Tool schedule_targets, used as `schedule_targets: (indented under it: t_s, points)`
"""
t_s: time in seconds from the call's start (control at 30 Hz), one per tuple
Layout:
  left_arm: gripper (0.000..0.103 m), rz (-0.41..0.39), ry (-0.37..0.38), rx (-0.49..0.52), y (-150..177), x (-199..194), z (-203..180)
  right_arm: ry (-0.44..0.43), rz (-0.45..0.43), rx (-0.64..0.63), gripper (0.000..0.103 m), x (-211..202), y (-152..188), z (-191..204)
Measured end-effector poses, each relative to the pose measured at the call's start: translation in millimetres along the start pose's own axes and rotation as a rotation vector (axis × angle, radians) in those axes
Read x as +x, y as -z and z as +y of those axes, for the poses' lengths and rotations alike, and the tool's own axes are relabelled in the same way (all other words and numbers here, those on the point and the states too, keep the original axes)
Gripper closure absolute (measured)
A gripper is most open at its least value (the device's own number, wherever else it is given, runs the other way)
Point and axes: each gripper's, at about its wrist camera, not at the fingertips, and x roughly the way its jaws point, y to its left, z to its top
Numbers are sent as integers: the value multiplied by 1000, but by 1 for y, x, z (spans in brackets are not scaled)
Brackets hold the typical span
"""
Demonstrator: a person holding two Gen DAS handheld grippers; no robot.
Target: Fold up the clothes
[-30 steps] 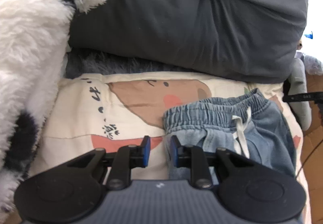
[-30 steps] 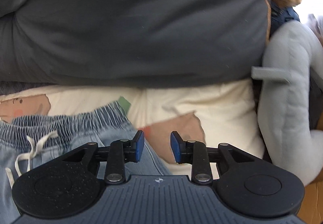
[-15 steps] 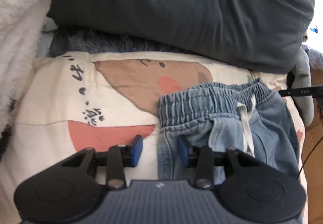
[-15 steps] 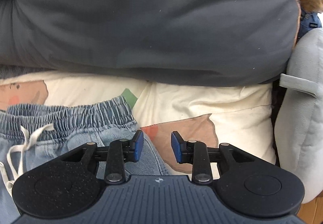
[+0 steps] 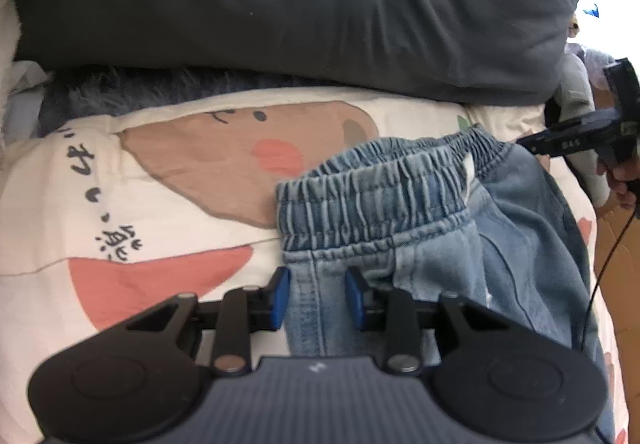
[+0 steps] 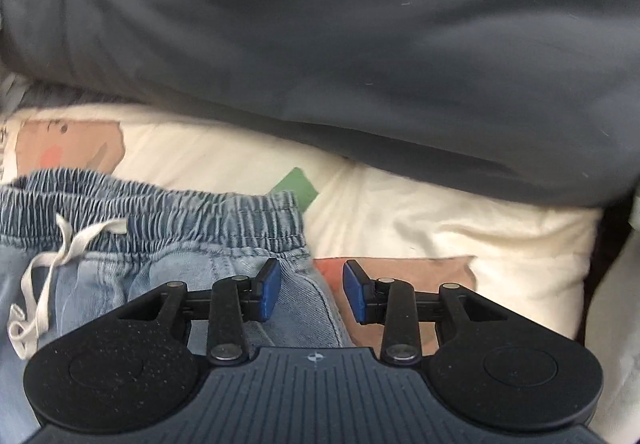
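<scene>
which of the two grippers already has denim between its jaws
The left gripper: the side seam of the denim shorts fills its gap. The right gripper straddles only the shorts' edge, partly over the printed bedsheet.

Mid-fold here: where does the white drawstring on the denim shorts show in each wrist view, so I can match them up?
Left wrist: only a short strip of the white drawstring shows, right of centre on the waistband.
Right wrist: the drawstring hangs at far left, looped down below the waistband.
Shared landmark: the denim shorts' elastic waistband, lying on the cream printed bedding.
</scene>
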Motion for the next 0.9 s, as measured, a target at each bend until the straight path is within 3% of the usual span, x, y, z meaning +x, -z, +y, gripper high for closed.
schedule_targets:
  t_s: [0.4, 0.47, 0.6, 0.67, 0.77, 0.9]
  points:
    - [68, 45, 80, 56, -8, 2, -3, -20, 98, -138, 51, 40, 2, 13]
    - [66, 46, 87, 56, -8, 5, -4, -18, 87, -141, 70, 37, 3, 14]
    - [66, 39, 123, 41, -6, 9, -6, -8, 56, -139, 80, 27, 6, 16]
    - [80, 26, 107, 49, -5, 6, -6, -3, 41, -138, 88, 22, 7, 17]
    - [89, -5, 71, 47, -5, -2, -4, 4, 18, -136, 91, 15, 9, 19]
    - [91, -85, -28, 63, -8, -28, 0, 34, -26, -133, 93, -1, 11, 21]
